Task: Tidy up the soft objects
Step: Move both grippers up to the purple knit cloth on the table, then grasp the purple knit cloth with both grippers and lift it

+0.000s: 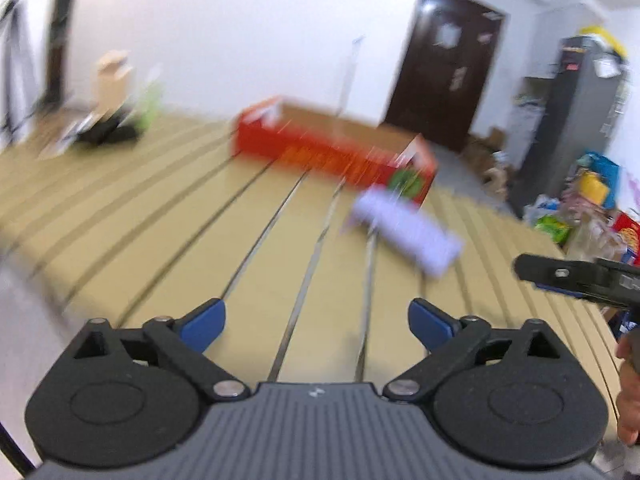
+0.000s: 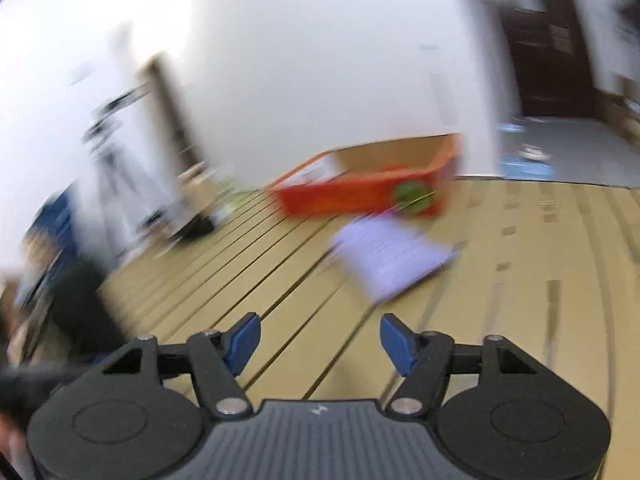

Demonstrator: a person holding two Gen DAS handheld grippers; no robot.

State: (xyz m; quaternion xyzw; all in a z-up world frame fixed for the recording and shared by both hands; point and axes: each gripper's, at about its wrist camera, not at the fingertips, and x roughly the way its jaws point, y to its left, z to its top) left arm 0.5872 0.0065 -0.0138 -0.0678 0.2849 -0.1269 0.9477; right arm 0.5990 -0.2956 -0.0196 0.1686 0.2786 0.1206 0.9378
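Cloth [image 1: 404,232] lies just before the box [image 1: 332,148], long axis slanting, ahead-right of left claw [image 1: 316,322]; right claw [image 2: 320,342] nearer; both apart, empty.

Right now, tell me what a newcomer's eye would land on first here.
First the red cardboard box, open-topped, at the far side of the slatted tan table. Just in front of it lies a pale lilac folded cloth, flat on the slats. Near the camera, the left tool is open and empty.

Cluttered storeroom: slatted table [image 1: 160,216], dark door [image 1: 444,76], piled packaged goods [image 1: 588,208].
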